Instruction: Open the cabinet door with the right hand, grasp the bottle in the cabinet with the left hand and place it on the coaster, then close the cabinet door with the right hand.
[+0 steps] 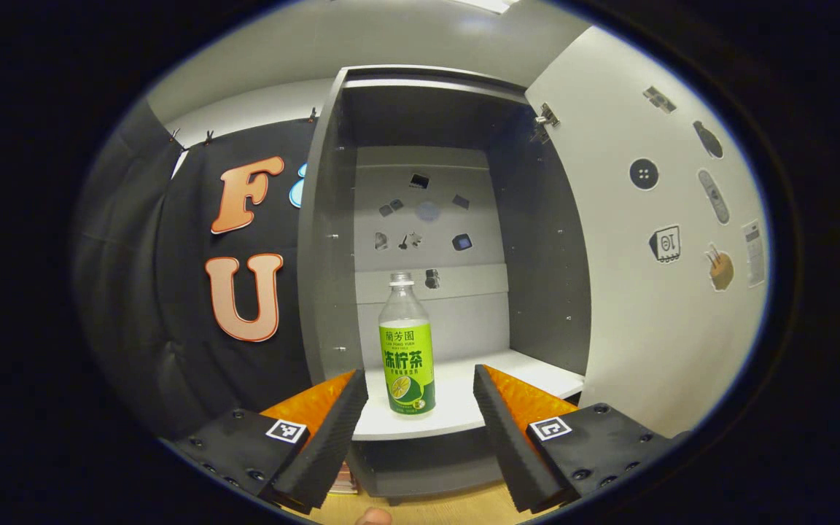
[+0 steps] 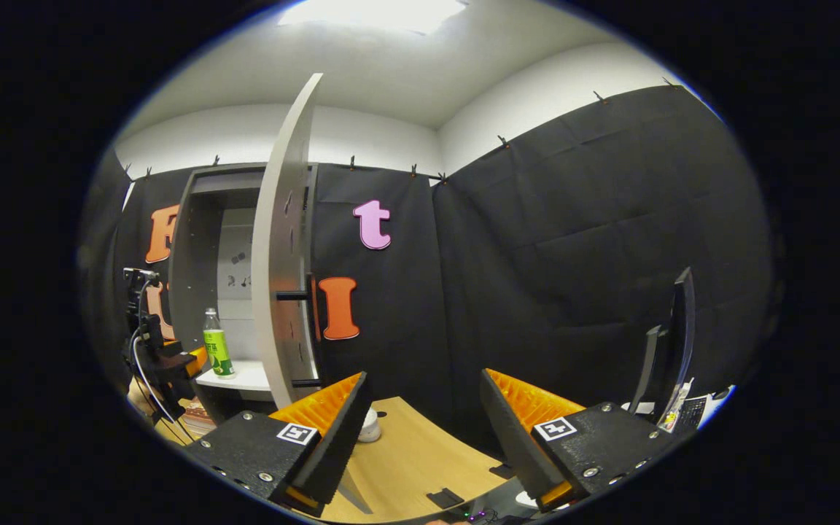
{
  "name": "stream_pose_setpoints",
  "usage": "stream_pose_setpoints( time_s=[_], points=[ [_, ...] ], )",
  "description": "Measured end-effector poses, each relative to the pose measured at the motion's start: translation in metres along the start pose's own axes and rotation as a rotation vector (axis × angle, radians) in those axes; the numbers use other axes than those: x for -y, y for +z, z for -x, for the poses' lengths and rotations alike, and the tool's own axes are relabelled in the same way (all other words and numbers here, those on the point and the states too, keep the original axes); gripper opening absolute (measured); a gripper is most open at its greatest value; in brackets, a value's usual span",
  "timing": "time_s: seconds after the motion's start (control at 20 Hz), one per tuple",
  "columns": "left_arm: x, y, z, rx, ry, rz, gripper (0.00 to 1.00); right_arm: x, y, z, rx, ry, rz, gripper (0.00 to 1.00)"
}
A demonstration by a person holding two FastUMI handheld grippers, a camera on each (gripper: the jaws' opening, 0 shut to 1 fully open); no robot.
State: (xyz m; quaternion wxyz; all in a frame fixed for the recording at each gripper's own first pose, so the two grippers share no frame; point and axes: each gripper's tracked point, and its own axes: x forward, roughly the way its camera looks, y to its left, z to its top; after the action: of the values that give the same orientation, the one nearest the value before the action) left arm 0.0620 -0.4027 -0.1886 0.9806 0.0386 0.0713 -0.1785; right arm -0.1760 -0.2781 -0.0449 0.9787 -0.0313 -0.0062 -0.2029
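Observation:
A clear bottle (image 1: 406, 350) with a green label and white cap stands upright on the white shelf (image 1: 456, 408) of the grey cabinet (image 1: 325, 240). Its door (image 1: 646, 240) is swung wide to the right. My left gripper (image 1: 420, 408) is open, a short way in front of the shelf, with the bottle framed between its fingers but untouched. In the right gripper view the door (image 2: 281, 255) is seen edge-on with its dark handle (image 2: 300, 335), and the bottle (image 2: 216, 353) sits behind it. My right gripper (image 2: 424, 415) is open and holds nothing, back from the door. The left gripper (image 2: 168, 361) appears near the shelf.
A wooden table (image 2: 413, 459) lies below. A small white round object (image 2: 369, 426) rests on it beside the door's lower edge. A monitor (image 2: 675, 343) stands at the right with small items at its foot. Stickers dot the door's inner face and the cabinet's back wall.

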Motion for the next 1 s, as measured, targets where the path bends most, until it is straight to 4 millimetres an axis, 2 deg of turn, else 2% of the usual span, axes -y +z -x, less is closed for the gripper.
stream_pose_setpoints(
  time_s=[0.05,0.25,0.3,0.35,0.45,0.6,0.65,0.75,0.95,1.0],
  points=[
    [0.001,-0.005,-0.012,-0.008,0.008,-0.001,0.93,0.005,0.000,-0.001,0.004,-0.010,0.008,0.92],
    [0.000,-0.016,-0.053,-0.026,0.044,0.001,0.98,0.018,0.002,-0.012,0.015,-0.047,0.046,0.92],
    [-0.001,-0.016,-0.062,-0.023,0.053,0.000,0.95,0.019,0.001,-0.015,0.017,-0.055,0.055,0.92],
    [-0.003,-0.018,-0.070,-0.027,0.064,0.001,0.97,0.017,0.000,-0.018,0.018,-0.057,0.058,0.92],
    [-0.007,-0.020,-0.082,-0.032,0.076,0.015,0.94,0.016,-0.003,-0.020,0.014,-0.054,0.060,0.93],
    [-0.019,-0.019,-0.097,-0.021,0.104,0.031,0.97,0.013,-0.008,-0.025,0.008,-0.053,0.074,0.93],
    [-0.020,-0.021,-0.101,-0.023,0.105,0.034,0.94,0.012,-0.010,-0.028,0.005,-0.054,0.075,0.93],
    [-0.021,-0.027,-0.111,-0.043,0.099,0.027,0.93,0.008,-0.015,-0.033,0.000,-0.058,0.074,0.93],
    [-0.026,-0.040,-0.127,-0.072,0.106,0.008,0.93,0.008,-0.015,-0.037,0.005,-0.065,0.071,0.93],
    [-0.027,-0.042,-0.130,-0.077,0.104,0.010,0.97,0.008,-0.014,-0.038,0.007,-0.067,0.072,0.93]
  ],
)
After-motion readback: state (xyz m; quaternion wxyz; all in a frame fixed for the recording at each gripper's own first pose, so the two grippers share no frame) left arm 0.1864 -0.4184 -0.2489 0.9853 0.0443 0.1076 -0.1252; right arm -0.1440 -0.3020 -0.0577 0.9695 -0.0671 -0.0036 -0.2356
